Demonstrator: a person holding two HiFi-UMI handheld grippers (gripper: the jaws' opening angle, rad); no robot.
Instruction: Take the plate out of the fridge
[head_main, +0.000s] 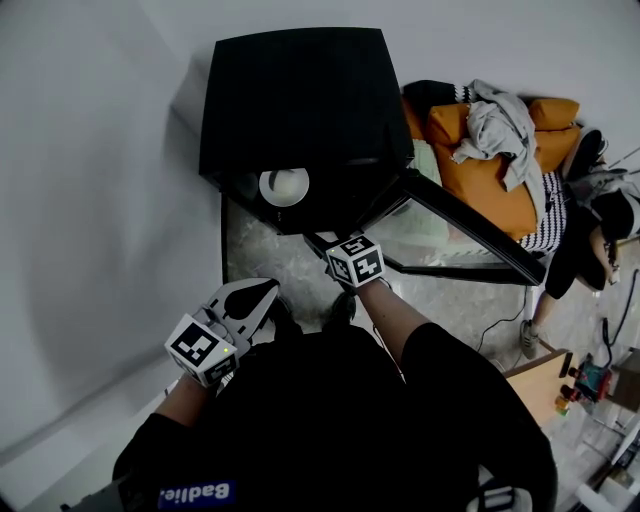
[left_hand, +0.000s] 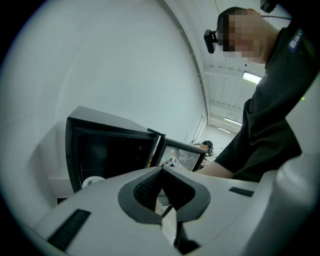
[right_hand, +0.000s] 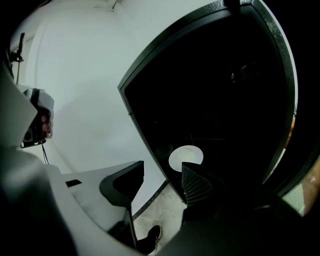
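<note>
Though inside open fridge (head_main: 290, 100), plate (head_main: 284, 186) untouched.

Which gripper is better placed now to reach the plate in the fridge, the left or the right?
The right gripper: its jaws stand open at the open front of the fridge, aimed at the plate. The left gripper hangs back, jaws shut.

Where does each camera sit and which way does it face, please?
Left gripper view: rides on the left gripper, facing along closed jaws toward the open black fridge and white plate; the person's arm and torso at right.
Right gripper view: rides on the right gripper, facing past open, empty jaws into the fridge at the plate; a shoe below.
Head view: on the person's head, looking steeply down; both grippers, forearms and torso show.
Shared: all three show fridge and plate.
</note>
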